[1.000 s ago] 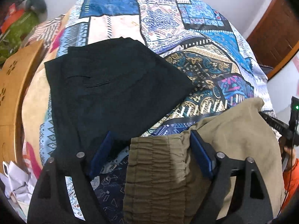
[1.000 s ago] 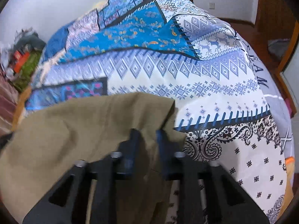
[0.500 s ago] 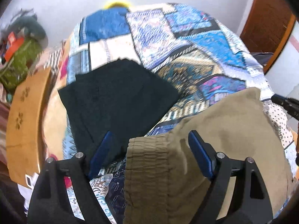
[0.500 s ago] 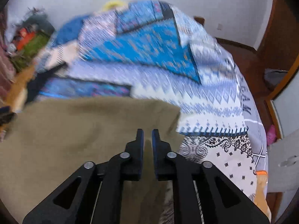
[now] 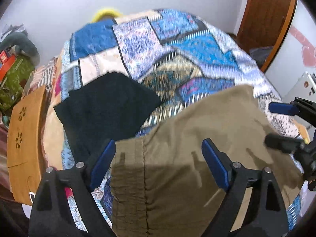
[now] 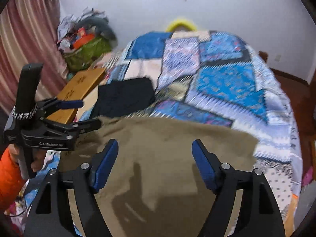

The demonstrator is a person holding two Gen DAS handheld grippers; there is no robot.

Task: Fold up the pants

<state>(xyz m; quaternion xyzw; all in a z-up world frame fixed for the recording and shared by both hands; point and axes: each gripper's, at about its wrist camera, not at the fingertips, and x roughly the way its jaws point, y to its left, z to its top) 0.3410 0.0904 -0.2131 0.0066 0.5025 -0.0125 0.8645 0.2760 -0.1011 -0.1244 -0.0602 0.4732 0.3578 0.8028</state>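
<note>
Olive pants (image 5: 197,128) lie folded on the patterned quilt (image 5: 177,49), elastic waistband nearest the left wrist camera. My left gripper (image 5: 158,144) hovers above the waistband, its jaws opening, and its pads touch no cloth. My right gripper (image 6: 155,144) hangs over the other end of the pants (image 6: 167,138), jaws opening wide with nothing held between them. Each gripper also shows in the other's view: the left gripper (image 6: 89,113) at the left edge, the right gripper (image 5: 269,122) at the right edge.
A black folded garment (image 5: 106,110) lies on the quilt beyond the pants. A wooden board (image 5: 25,138) runs along the bed's left side, with a clutter pile (image 6: 86,45) by the curtain. An orange sleeve (image 6: 7,173) holds the left gripper.
My right gripper, shut on the pants' edge a second ago, has let go and spread wide. Both grippers have lifted away from the bed, so more of the room shows.
</note>
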